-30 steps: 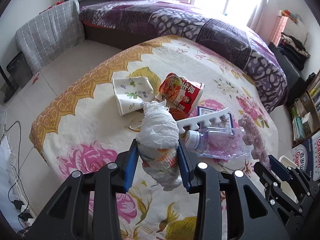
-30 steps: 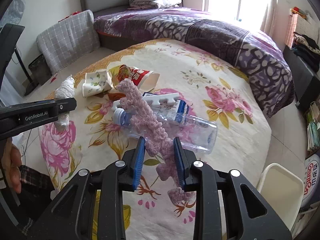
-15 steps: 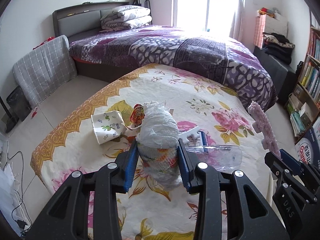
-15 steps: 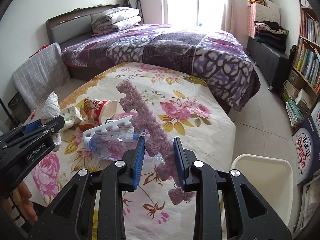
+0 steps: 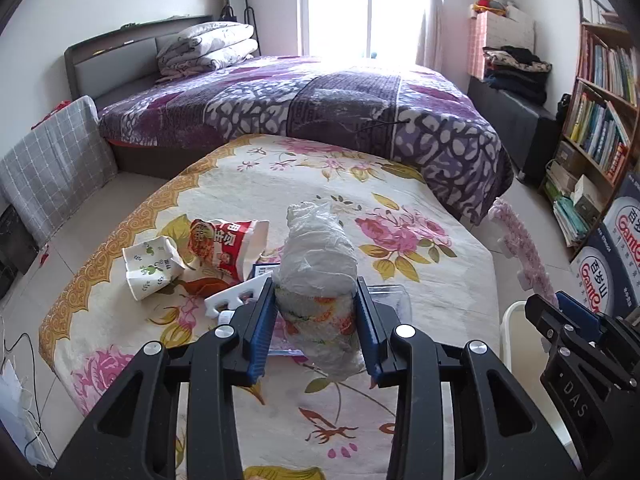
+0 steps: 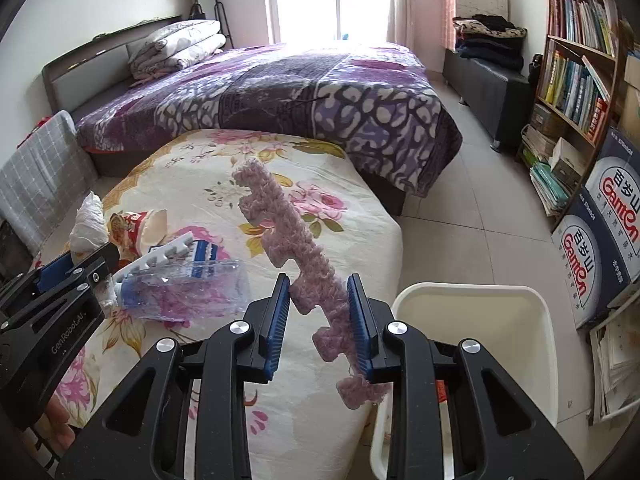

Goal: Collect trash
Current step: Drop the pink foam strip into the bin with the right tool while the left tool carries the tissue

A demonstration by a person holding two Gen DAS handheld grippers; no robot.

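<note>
Left claw (image 5: 316, 322) clamping plastic-wrapped bundle (image 5: 318, 276), right claw (image 6: 318, 322) gripping pink foam strip (image 6: 296, 248)

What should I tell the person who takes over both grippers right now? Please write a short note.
Left gripper: shut on the wrapped plastic bundle, held above the floral table.
Right gripper: shut on the pink foam strip, held near the white bin at the table's right edge.
On the table: crushed paper cup, red snack bag, white foam comb piece, clear plastic bottle.
Done: two items picked up. Left: drop both into the bin, then collect the other four.
</note>
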